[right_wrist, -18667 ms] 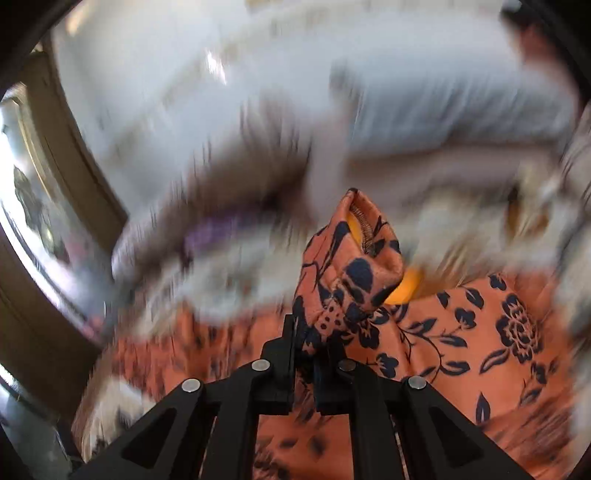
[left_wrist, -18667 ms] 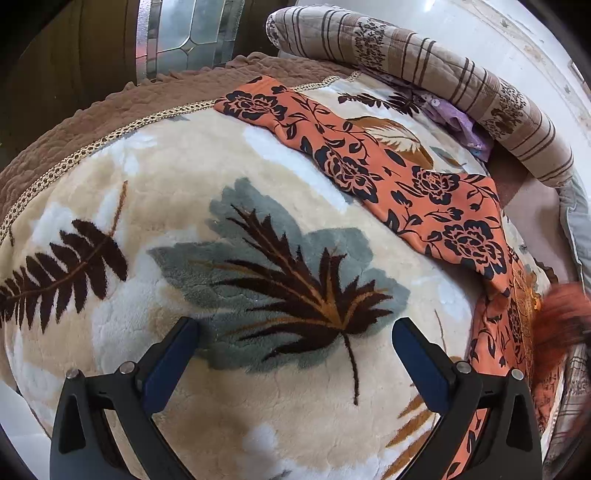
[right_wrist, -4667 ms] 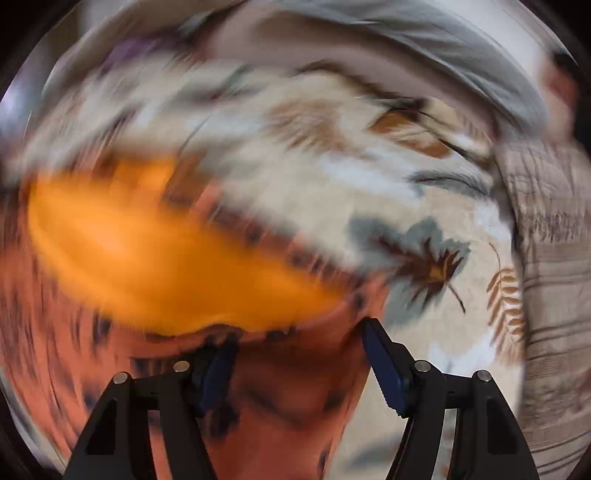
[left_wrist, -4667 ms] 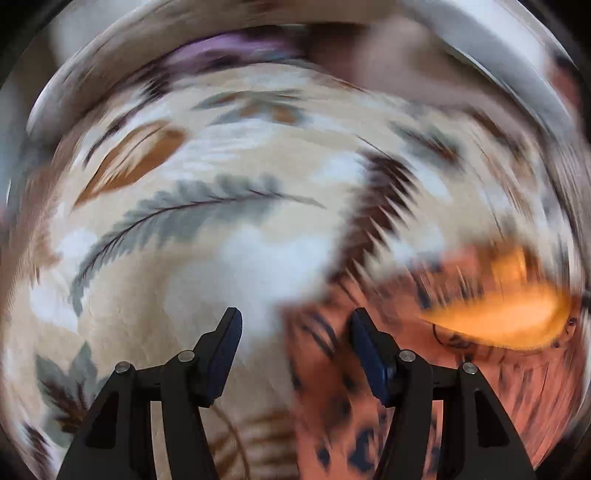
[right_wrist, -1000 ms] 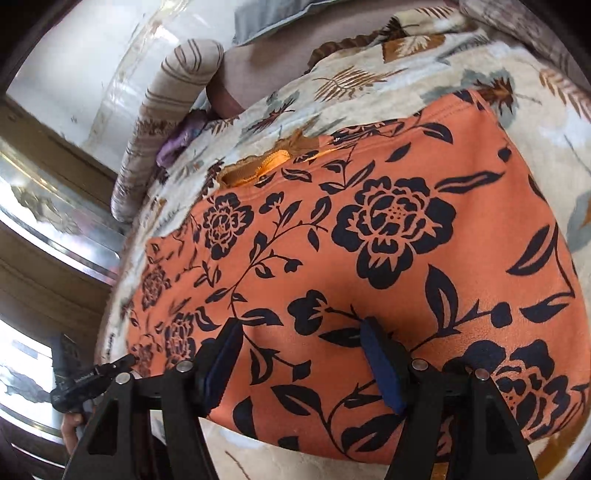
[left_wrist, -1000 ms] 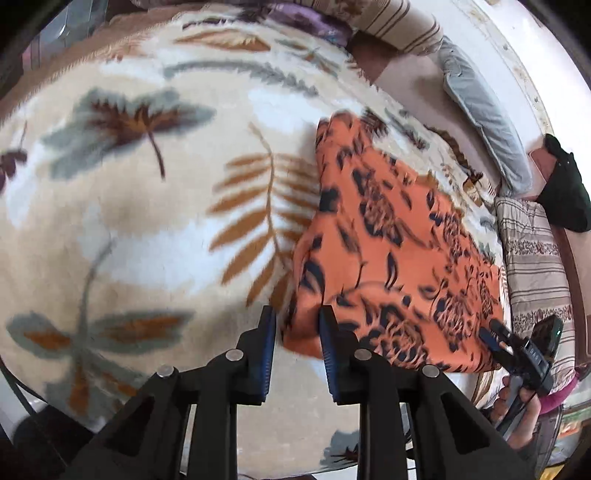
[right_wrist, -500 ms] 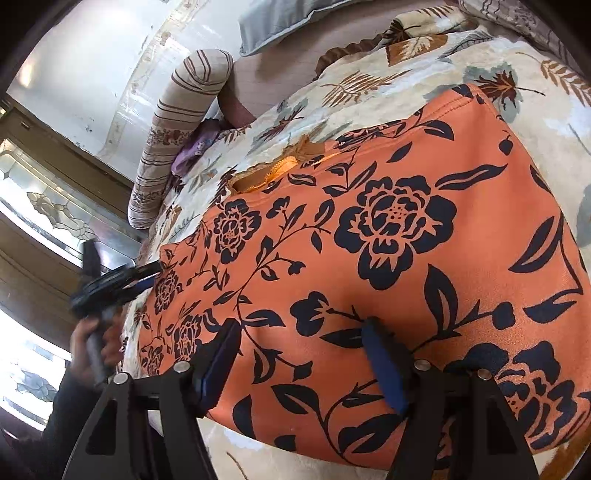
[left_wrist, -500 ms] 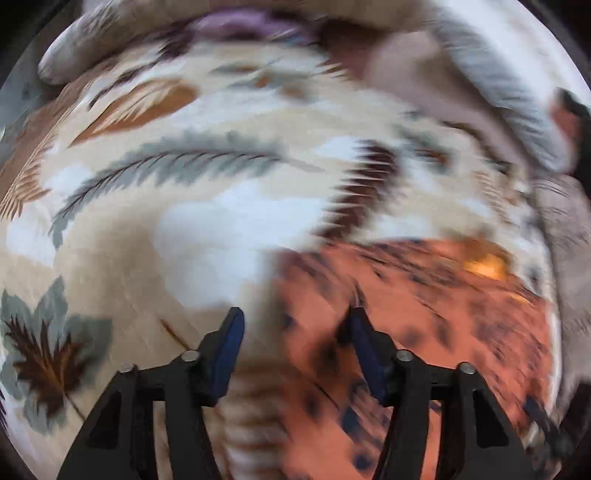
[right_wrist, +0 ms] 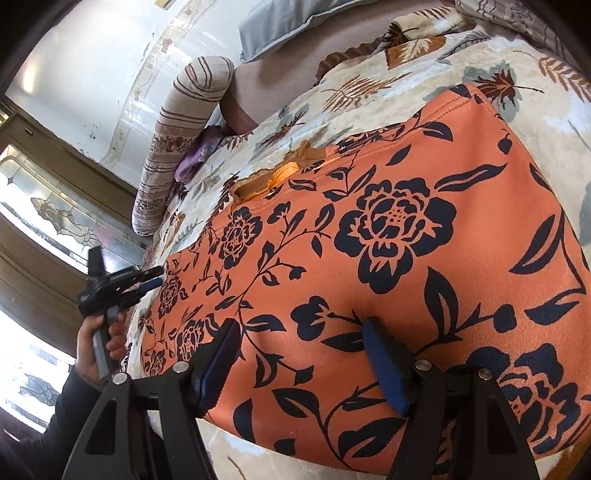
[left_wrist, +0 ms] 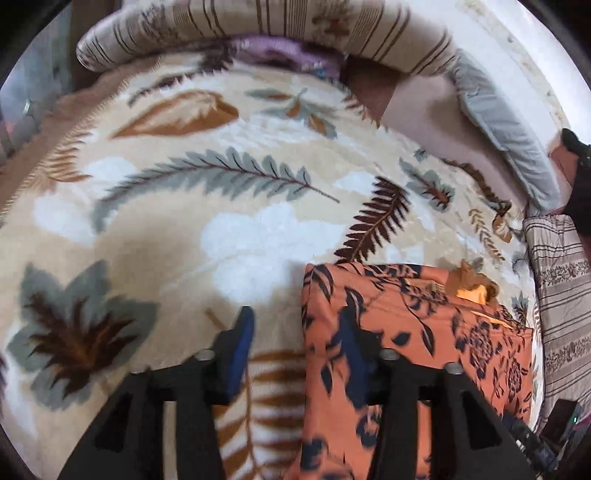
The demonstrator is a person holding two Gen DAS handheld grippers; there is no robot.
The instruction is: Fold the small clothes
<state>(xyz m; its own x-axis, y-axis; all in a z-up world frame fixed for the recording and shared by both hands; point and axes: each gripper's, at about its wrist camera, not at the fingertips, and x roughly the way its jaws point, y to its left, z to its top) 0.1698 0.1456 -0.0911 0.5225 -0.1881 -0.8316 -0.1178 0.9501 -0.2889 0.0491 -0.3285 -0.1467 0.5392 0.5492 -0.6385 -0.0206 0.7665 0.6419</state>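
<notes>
An orange garment with a dark floral print [left_wrist: 424,339] lies folded into a flat rectangle on the leaf-patterned blanket [left_wrist: 221,229]; it fills the right wrist view [right_wrist: 388,251]. My left gripper [left_wrist: 299,343] is open, empty, over the garment's near left edge, one finger on each side of that edge. My right gripper [right_wrist: 299,354] is open, empty, hovering over the garment's near edge. The left gripper also shows in the right wrist view [right_wrist: 118,284], held by a hand at the garment's far left corner.
A striped bolster [left_wrist: 258,33], a purple cloth [left_wrist: 280,55] and a grey pillow [left_wrist: 506,125] line the far side of the bed. A striped quilt [left_wrist: 557,314] lies to the right. A stained-glass wooden panel [right_wrist: 48,221] stands at left.
A second ago my left gripper was nearly shut at the garment's edge. It has since opened and swung round. My right gripper has stayed open over the garment.
</notes>
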